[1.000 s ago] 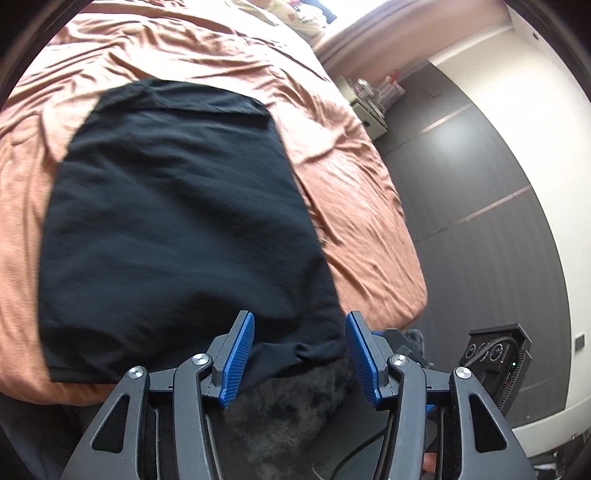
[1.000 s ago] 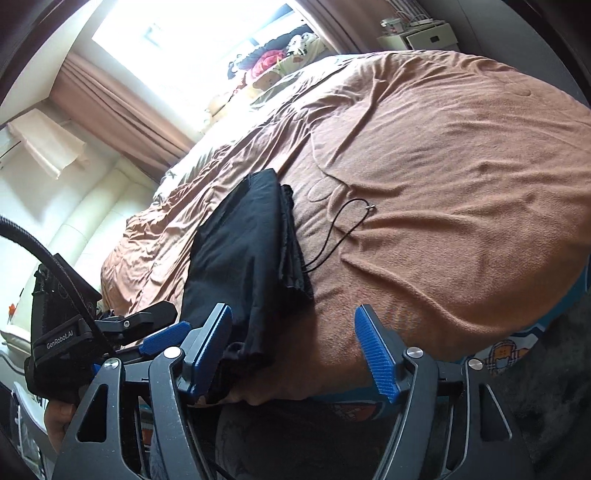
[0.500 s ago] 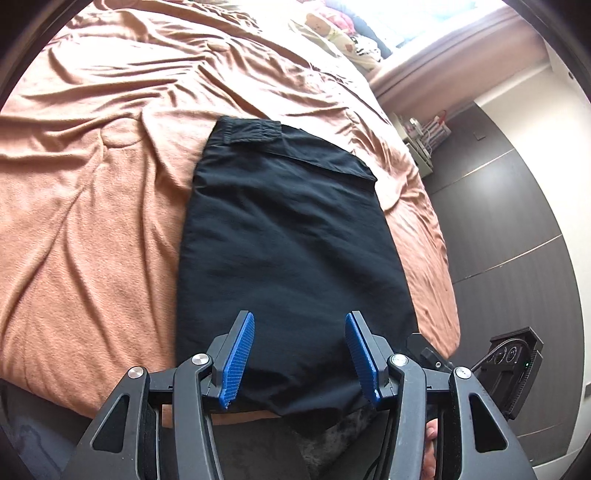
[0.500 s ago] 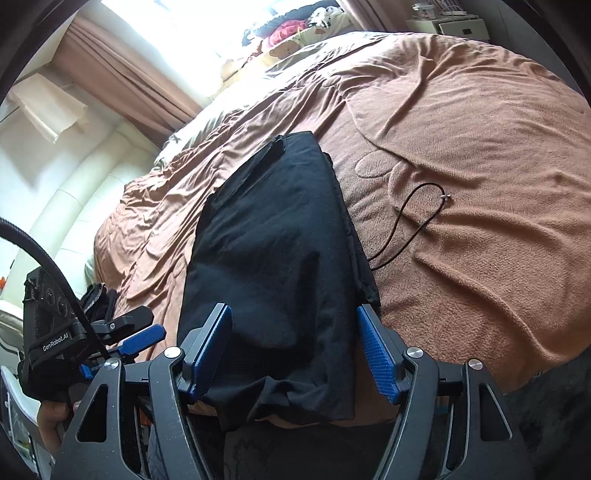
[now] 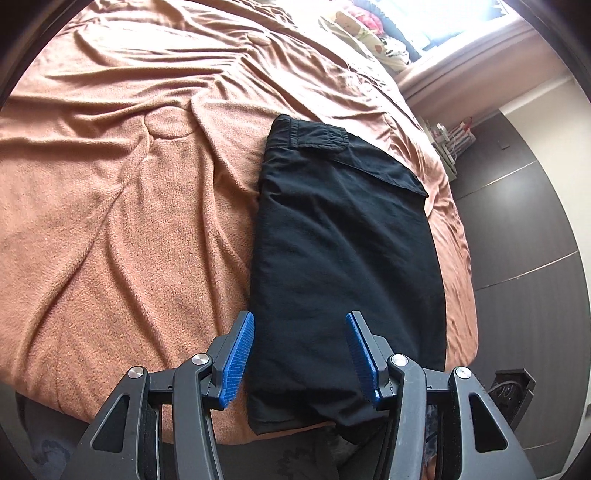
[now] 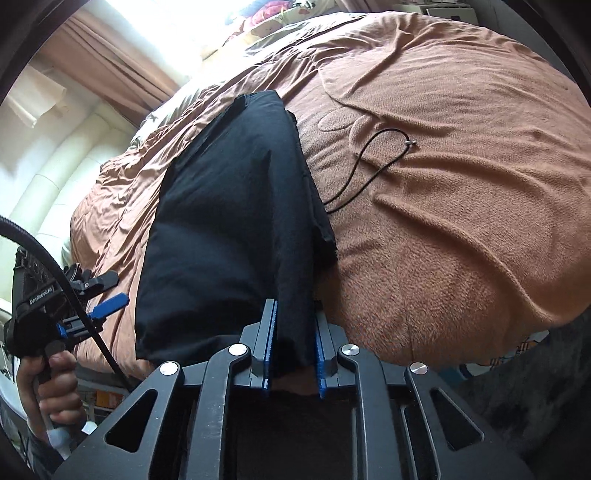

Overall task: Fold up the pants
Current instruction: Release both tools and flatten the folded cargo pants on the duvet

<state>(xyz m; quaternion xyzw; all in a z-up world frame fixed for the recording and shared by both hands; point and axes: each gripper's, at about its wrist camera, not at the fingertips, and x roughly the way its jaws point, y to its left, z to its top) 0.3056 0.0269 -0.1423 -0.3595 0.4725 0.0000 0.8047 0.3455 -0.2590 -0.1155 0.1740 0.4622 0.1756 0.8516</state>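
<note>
Black pants [image 5: 343, 258] lie folded lengthwise on a brown blanket [image 5: 110, 221], waistband at the far end. My left gripper [image 5: 301, 354] hovers open over their near hem, its blue pads apart with nothing pinched. In the right wrist view the pants [image 6: 229, 221] run away from me, and my right gripper [image 6: 294, 347] is closing its jaws on the near right corner, with the black cloth filling the narrow gap between the pads. A loose black drawstring [image 6: 373, 162] curls on the blanket to the right. A hand [image 6: 55, 387] holds the left gripper [image 6: 105, 293] at the left.
The bed's near edge runs just under both grippers. Pillows and soft toys [image 5: 369, 33] sit below a bright window at the head end. A dark wardrobe [image 5: 517, 240] and a small cluttered stand [image 5: 452, 140] lie to the right of the bed. A curtain [image 6: 110, 77] hangs at the left.
The right gripper's jaws have closed from wide apart onto the pants' near corner. Both grippers have come in lower over the bed's edge; the left one has swung leftward along the hem.
</note>
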